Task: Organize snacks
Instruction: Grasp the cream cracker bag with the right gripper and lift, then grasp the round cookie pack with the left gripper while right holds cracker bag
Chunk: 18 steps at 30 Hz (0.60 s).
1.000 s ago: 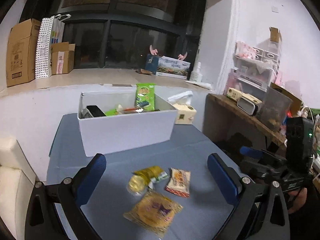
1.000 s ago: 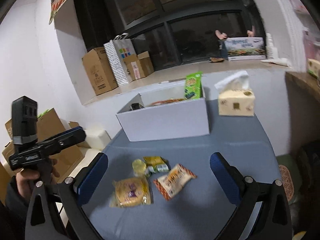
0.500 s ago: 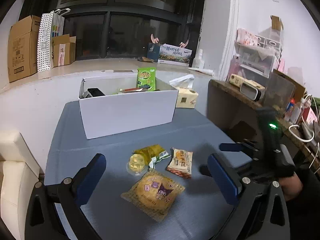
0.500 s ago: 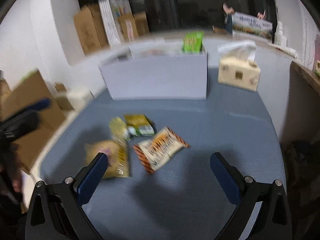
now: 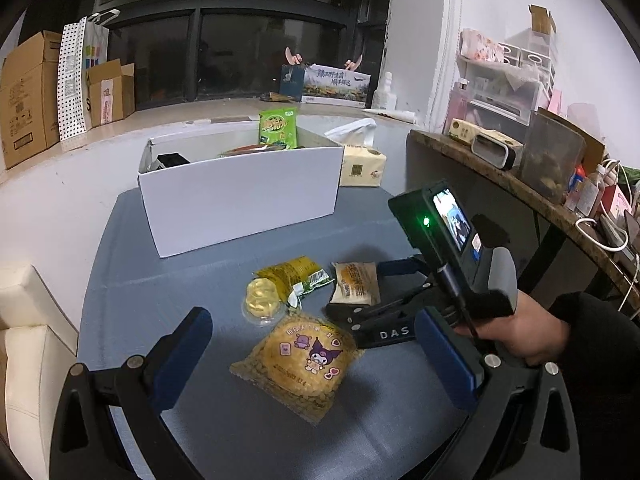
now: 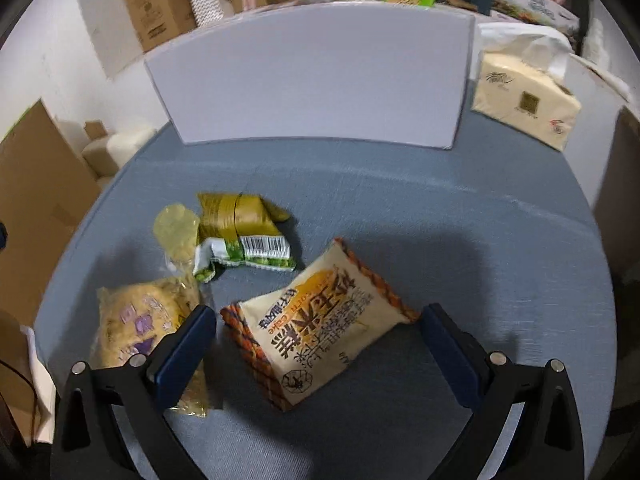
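Several snack packs lie on the grey-blue table (image 5: 168, 312). A cream and orange cake pack (image 6: 320, 326) lies between the open fingers of my right gripper (image 6: 318, 344), low over the table; it also shows in the left wrist view (image 5: 356, 282). A yellow cartoon-print bag (image 5: 300, 362) lies just ahead of my open, empty left gripper (image 5: 316, 356). A green-yellow packet (image 5: 294, 274) and a clear round jelly cup (image 5: 262, 304) lie beyond. The white box (image 5: 240, 194) at the back holds a green pack (image 5: 278, 128) and other snacks.
A tissue box (image 5: 360, 162) stands right of the white box. A wooden shelf (image 5: 520, 192) with clutter runs along the right. Cardboard boxes (image 5: 28, 92) line the window sill. A cream sofa (image 5: 24, 328) is at the left.
My right gripper has dropped down and forward until its open fingers straddle the cream and orange cake pack. My left gripper has moved slightly closer to the snacks.
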Motion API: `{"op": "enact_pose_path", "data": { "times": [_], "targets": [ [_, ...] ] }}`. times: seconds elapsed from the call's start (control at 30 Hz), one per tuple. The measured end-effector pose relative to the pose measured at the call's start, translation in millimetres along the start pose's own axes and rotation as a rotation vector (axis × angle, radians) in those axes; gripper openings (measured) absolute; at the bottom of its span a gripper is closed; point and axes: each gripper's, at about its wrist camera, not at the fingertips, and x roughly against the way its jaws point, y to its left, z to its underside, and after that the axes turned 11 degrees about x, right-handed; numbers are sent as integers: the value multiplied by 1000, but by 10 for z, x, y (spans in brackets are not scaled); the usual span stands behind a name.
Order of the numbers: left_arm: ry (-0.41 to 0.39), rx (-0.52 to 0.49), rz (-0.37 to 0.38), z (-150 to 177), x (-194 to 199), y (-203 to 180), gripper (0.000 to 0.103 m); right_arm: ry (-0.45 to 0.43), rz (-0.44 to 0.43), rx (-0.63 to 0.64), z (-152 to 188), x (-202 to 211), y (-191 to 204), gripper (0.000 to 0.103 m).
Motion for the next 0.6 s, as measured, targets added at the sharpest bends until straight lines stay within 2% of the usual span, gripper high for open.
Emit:
{"op": "enact_pose_path", "data": {
  "times": [0.07, 0.1, 0.13, 0.33, 0.43, 0.6],
  "targets": [
    [4, 0, -1, 6, -10, 0, 103, 6, 52, 27, 20, 23, 15, 82],
    [6, 4, -1, 14, -21, 3, 103, -4, 47, 20, -6, 33, 16, 64],
    [9, 5, 0, 19, -28, 5, 103, -14, 50, 4, 3, 57, -24, 60],
    [25, 2, 1, 32, -84, 17, 103, -82, -37, -91, 120, 213, -178, 57],
    [55, -3, 0, 57, -180, 32, 103, -136, -31, -94, 178, 446, -161, 56],
    [130, -73, 3, 106, -439, 6, 103, -204, -16, -92, 254, 846, -122, 57]
  ]
}}
